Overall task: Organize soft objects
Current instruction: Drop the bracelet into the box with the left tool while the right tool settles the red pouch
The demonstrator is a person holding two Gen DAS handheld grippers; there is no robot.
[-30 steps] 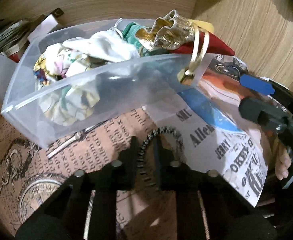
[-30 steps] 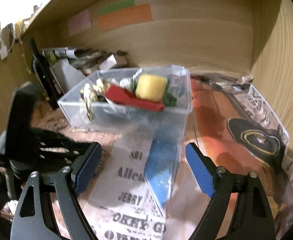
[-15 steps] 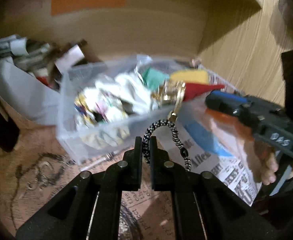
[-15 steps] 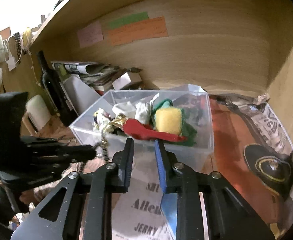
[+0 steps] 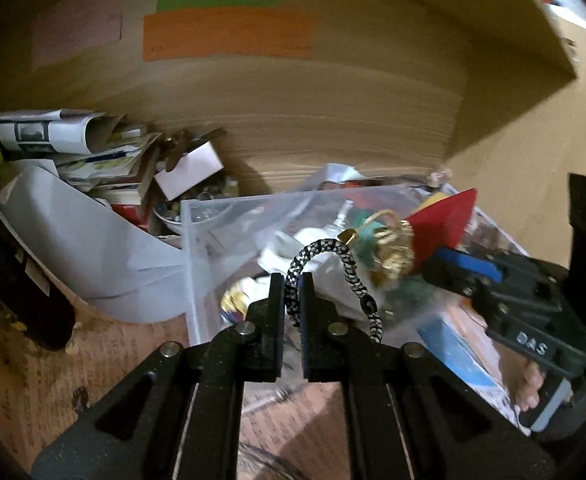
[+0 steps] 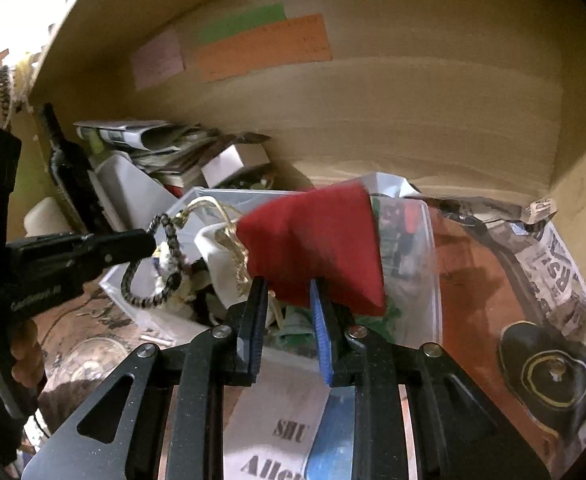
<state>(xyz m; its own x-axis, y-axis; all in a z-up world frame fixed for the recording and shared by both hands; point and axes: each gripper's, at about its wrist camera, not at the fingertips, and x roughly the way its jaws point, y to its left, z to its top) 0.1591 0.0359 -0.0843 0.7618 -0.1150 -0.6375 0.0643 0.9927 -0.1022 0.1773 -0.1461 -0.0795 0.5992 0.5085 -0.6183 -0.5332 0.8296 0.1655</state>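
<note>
My left gripper [image 5: 292, 294] is shut on a black-and-white braided cord loop [image 5: 317, 254], held up over the near rim of the clear plastic bin [image 5: 191, 264]; it also shows in the right wrist view [image 6: 169, 264]. My right gripper [image 6: 287, 312] is shut on a red fabric piece [image 6: 317, 244], lifted above the bin [image 6: 429, 280]. The red piece [image 5: 447, 222] trails gold cord [image 5: 393, 252] toward the braided loop. Crumpled white and patterned cloths [image 5: 313, 240] lie in the bin.
The bin stands on newspaper sheets [image 6: 549, 264] in a wooden alcove. A pile of papers and a small box [image 5: 189, 168] sit at the back left. A dark bottle [image 6: 69, 172] stands at the left. A black item with a yellow ring [image 6: 545, 372] lies at the right.
My right gripper has closed on the red piece and lifted it out of the bin. My left gripper has risen with the braided loop and moved over the bin's rim.
</note>
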